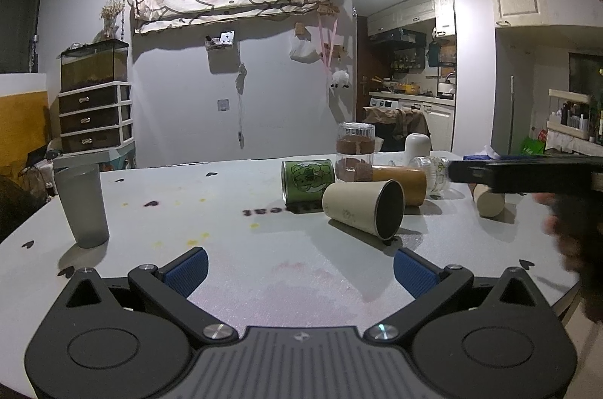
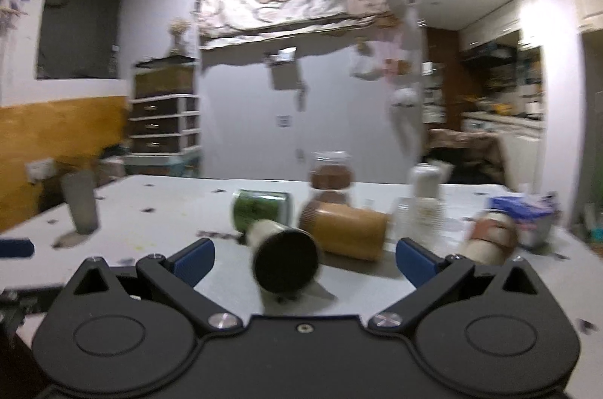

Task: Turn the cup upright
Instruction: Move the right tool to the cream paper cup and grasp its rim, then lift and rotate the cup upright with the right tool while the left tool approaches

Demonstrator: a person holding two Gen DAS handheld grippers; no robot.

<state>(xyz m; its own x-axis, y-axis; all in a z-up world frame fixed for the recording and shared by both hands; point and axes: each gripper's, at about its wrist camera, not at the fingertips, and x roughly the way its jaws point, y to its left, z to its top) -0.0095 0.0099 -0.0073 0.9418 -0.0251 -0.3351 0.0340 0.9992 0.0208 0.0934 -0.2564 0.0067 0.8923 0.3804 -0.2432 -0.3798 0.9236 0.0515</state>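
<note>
on the table point(image 2: 377, 289), a cream cup point(image 2: 284, 257) lies tipped.
right gripper point(image 2: 305, 257) (jaws wide, empty) approaches; next, close around its body.

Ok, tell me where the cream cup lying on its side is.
The cream cup lies on the table right of centre in the left wrist view, dark mouth toward the camera, just before the green can.

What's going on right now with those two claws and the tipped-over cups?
Both grippers, left and right, open, holding nothing. Cream cup on its side, dark mouth toward the cameras. Green cup and tan cup lying close behind it.
</note>
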